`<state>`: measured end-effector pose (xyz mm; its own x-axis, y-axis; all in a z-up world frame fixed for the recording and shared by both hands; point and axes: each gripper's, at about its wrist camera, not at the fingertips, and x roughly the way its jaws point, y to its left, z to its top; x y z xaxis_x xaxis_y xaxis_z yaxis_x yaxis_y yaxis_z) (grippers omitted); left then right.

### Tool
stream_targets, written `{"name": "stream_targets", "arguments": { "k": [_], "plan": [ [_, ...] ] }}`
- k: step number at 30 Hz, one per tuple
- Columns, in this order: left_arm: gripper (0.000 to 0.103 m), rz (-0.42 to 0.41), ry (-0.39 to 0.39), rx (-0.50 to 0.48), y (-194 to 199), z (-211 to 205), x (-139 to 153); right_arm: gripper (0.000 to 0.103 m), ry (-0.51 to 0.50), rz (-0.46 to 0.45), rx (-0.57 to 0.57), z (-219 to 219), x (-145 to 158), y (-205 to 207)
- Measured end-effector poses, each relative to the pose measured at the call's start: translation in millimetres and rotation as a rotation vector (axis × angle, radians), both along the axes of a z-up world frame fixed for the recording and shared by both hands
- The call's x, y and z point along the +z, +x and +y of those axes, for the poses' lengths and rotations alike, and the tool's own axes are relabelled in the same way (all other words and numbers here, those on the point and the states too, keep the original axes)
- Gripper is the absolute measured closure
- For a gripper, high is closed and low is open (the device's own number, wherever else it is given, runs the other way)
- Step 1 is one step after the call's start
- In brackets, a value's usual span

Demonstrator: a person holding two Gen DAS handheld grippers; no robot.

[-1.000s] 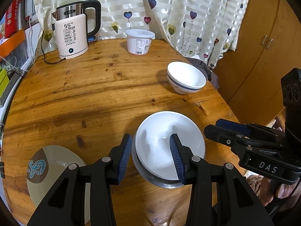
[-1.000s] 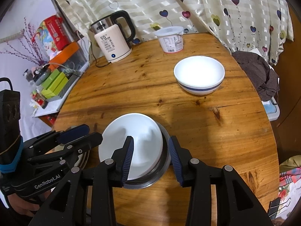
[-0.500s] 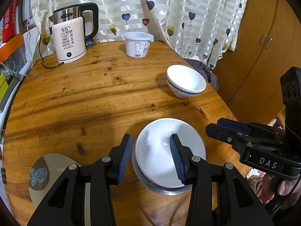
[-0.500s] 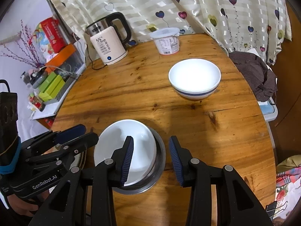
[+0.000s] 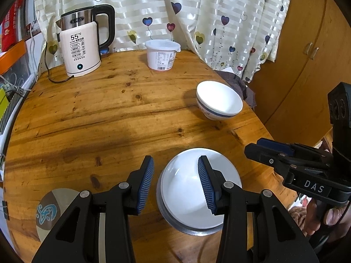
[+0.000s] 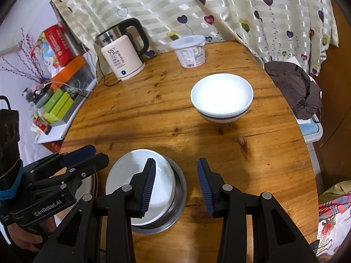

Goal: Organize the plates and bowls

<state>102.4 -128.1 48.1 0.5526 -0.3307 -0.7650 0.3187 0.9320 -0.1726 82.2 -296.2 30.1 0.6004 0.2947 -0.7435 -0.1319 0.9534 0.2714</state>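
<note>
Nearest the cameras, the left claw (image 5: 175, 182) hangs over the front edge of the round wooden surface (image 5: 105, 118) with its jaws apart and nothing between the blue pads; the right-hand pad overlaps the white plate only in the line of sight. The right claw (image 6: 176, 184) likewise stands parted and grips nothing, its left pad in front of the plate's rim and its right pad over bare wood.

Just below and ahead of both claws, the white plate (image 5: 186, 188) sits in a shallow metal dish (image 5: 193, 231), whose grey rim shows around its near side. To the left of that stack, at the surface's near-left edge, lies a patterned plate (image 5: 50, 208) with a brown and blue design, partly hidden by the left claw's frame. In the left wrist view the right claw comes in from the right, held by a hand (image 5: 329, 217).

Farther back on the right, well apart from the stack, a white bowl with a blue band (image 6: 221, 98) stands upright on the wood. At the far edge are a lidded white plastic tub (image 5: 161, 53) and, to its left, an electric kettle (image 5: 82, 43) with its cord trailing. Behind them hangs a striped curtain printed with hearts (image 5: 197, 11).
</note>
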Motion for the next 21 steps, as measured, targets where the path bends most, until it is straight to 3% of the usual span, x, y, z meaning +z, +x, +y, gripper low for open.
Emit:
{"name": "stream_targets", "arguments": {
  "k": [21],
  "plan": [
    [0.060, 0.039, -0.045, -0.077, 52, -36, -1, 0.064, -0.003, -0.011, -0.089, -41, -1, 31]
  ]
}}
